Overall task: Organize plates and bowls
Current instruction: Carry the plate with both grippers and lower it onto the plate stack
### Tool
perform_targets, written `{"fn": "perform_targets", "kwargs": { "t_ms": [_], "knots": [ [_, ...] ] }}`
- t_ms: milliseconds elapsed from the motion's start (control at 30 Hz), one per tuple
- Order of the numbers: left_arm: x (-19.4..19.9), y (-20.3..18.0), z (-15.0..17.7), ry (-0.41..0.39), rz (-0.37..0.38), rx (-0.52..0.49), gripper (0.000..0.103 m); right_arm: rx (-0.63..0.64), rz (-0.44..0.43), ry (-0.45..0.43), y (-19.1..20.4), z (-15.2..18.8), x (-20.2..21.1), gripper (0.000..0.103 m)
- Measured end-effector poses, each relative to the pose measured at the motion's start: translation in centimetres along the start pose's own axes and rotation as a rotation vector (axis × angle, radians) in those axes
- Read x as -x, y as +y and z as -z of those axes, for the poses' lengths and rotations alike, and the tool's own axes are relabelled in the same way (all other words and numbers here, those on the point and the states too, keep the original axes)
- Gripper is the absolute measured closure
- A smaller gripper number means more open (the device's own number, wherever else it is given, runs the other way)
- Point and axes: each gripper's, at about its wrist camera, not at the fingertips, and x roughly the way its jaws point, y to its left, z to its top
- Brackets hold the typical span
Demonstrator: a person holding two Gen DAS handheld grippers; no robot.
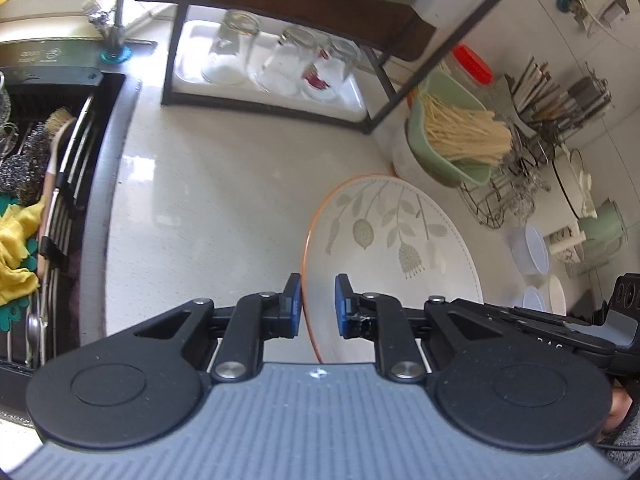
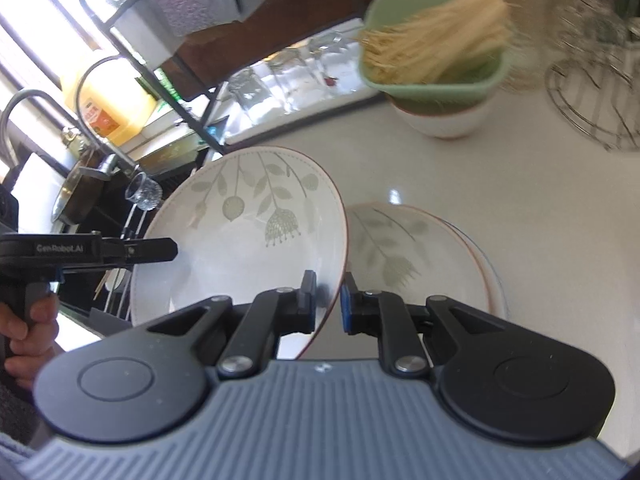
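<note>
Above counter (image 2: 440, 168), one lifted plate (image 2: 240, 236), two stacked plates (image 2: 420, 256)

My left wrist view looks steeply down along its fingers, close over the bench (image 1: 224, 184), sink (image 1: 48, 160) at left; my right wrist view looks down likewise; both share the leaf-patterned plate (image 1: 392, 240) (image 2: 248, 232), green bowl (image 1: 448, 120) (image 2: 432, 80) and glasses (image 1: 280, 60) (image 2: 288, 76).
</note>
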Motion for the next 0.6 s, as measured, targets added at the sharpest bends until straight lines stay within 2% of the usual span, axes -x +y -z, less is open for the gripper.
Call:
{"fn": "perform_targets", "kwargs": {
  "t_ms": [333, 600],
  "knots": [
    [-4.0, -2.1, 1.1, 0.112, -0.043, -0.09, 0.084, -0.083, 0.018, 0.002, -4.2, 3.1, -1.5, 0.085],
    [-5.0, -3.3, 0.4, 0.139, -0.06, -0.127, 0.084, -0.119, 0.033, -0.019, -5.1, 4.0, -2.1, 0.082]
  ]
}}
